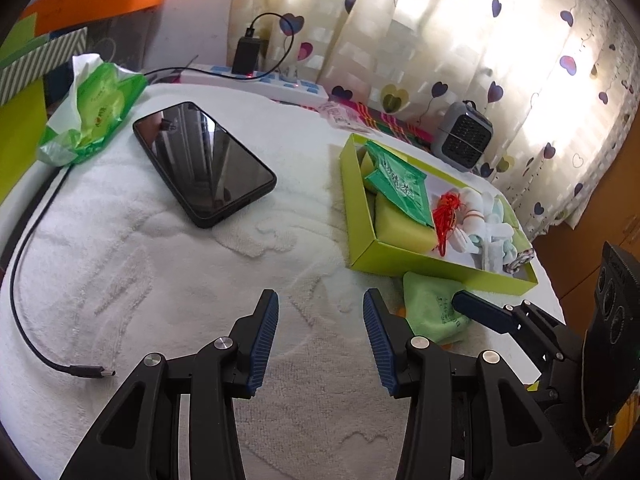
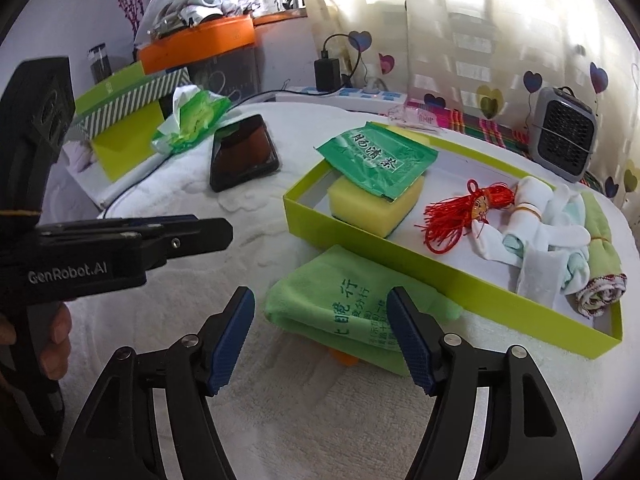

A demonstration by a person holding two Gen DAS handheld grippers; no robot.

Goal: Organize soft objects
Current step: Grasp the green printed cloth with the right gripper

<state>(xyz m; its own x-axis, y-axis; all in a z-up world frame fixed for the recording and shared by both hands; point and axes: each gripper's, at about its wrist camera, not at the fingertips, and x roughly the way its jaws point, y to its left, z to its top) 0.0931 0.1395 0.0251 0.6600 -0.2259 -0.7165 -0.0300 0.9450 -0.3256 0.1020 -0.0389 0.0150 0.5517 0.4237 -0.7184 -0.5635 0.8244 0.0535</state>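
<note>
Jaws of the right gripper (image 2: 320,340) were seen spread wide and empty above the folded green cloth (image 2: 352,312), which lay on the white towel-covered desk (image 2: 160,360) just beside the near wall of the lime-green box (image 2: 460,280); the left gripper (image 1: 320,340) was likewise held apart, grasping nothing. A good pickup, it was judged, would be made by pinching the folded layers together so the cloth could be lifted whole into the box beside the socks (image 2: 536,240).
</note>
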